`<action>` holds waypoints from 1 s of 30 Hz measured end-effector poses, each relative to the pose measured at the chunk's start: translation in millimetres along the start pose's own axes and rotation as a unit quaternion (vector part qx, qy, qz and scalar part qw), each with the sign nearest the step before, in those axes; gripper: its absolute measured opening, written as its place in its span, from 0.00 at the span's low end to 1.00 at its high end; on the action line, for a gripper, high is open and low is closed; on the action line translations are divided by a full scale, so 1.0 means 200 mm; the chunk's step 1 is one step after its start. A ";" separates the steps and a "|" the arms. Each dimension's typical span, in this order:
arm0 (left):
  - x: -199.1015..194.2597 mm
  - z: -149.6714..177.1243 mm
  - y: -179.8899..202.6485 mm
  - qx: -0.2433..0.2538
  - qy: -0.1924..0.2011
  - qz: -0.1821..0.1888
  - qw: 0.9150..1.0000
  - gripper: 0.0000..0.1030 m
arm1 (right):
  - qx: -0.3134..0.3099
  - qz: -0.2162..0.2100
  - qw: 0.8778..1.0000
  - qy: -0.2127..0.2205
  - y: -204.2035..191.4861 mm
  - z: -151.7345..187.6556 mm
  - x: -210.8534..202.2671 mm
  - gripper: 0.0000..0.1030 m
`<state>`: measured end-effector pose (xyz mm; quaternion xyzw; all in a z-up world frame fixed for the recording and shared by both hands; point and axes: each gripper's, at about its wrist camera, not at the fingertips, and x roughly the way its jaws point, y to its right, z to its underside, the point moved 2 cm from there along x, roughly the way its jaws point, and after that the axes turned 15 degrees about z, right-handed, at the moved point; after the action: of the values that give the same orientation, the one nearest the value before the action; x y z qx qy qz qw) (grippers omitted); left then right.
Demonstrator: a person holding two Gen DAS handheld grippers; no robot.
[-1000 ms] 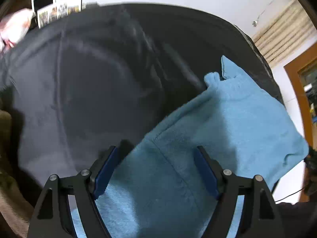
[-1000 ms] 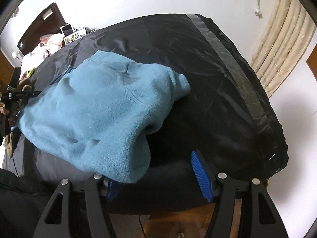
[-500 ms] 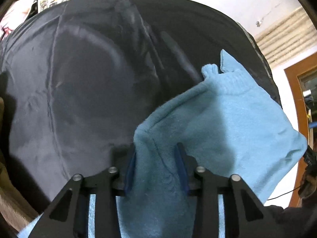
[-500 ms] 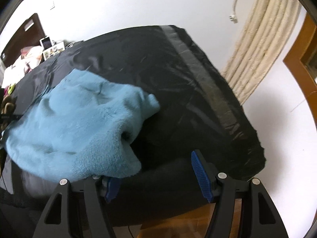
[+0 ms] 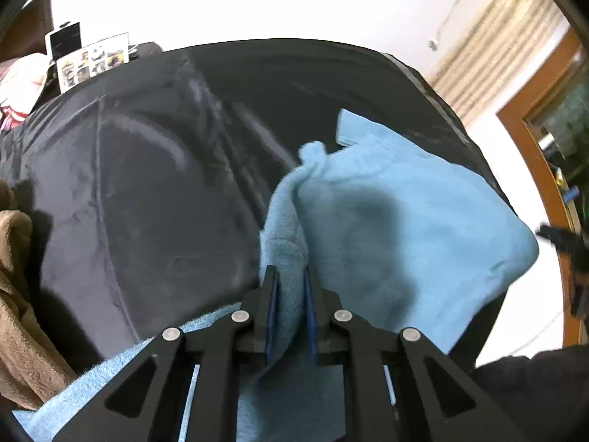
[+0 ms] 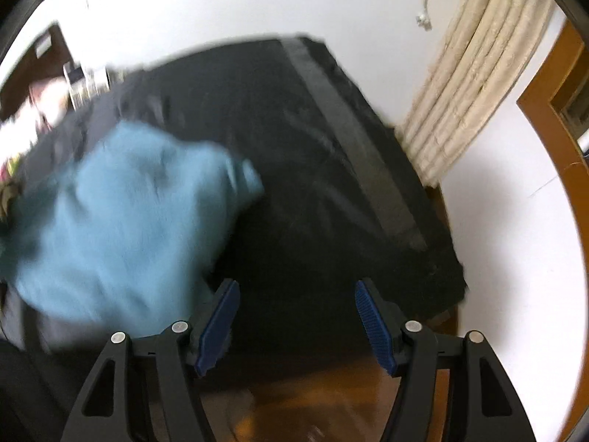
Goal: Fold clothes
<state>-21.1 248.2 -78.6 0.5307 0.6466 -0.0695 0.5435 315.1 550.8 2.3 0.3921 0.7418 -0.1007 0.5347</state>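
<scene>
Pinching a ridge of the blue sweater (image 5: 405,228) is what my left gripper (image 5: 291,276) is doing: its jaws have just been closing, and the two blue pads now press a bunched fold of the fleece between them. From that fold the sweater spreads away to the right of the gripper across the black cover (image 5: 154,191) of the bed, with one corner poking up at its far edge. Some of the sweater also trails back under the gripper's frame. A brown cloth (image 5: 18,294) sits at the left edge of the cover, apart from the sweater.

My right gripper (image 6: 296,294) stands with its jaws spread wide and nothing between them; only the dark cover shows through the gap. In the right wrist view the sweater (image 6: 121,228) is blurred, heaped on the cover to the left of that gripper, its near edge close beside the left finger (image 6: 217,324); I cannot tell whether they touch. A cream curtain (image 6: 467,84) hangs beyond the cover's far right corner.
</scene>
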 end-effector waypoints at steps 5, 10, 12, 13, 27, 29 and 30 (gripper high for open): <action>0.07 -0.04 0.02 -0.005 -0.004 0.002 1.000 0.15 | -0.036 -0.107 0.993 0.039 -0.33 -0.30 0.07 0.66; 0.07 -0.03 -0.03 -0.019 -0.003 -0.006 1.000 0.15 | -0.143 -0.147 0.978 0.034 -0.75 -0.50 0.29 0.66; 0.06 -0.02 -0.05 -0.027 -0.001 -0.014 1.000 0.15 | -0.172 -0.140 0.975 0.023 -0.87 -0.57 0.40 0.66; 0.07 -0.02 -0.06 -0.031 0.001 -0.019 0.999 0.15 | -0.180 -0.145 0.973 0.013 -0.90 -0.59 0.44 0.66; 0.16 -0.03 -0.16 -0.070 -0.011 -0.026 0.997 0.38 | -0.248 -0.207 0.946 -0.009 -0.94 -0.56 0.43 0.42; 0.17 -0.03 -0.18 -0.075 -0.013 -0.023 0.997 0.40 | -0.258 -0.217 0.941 -0.015 -0.95 -0.53 0.42 0.42; 0.18 -0.03 -0.19 -0.077 -0.014 -0.022 0.997 0.40 | -0.260 -0.222 0.940 -0.018 -0.96 -0.53 0.42 0.42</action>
<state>-48.8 257.8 -121.8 0.4719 0.6540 -0.0383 0.5901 96.6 522.3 -78.1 0.0630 0.8004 -0.0274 0.5955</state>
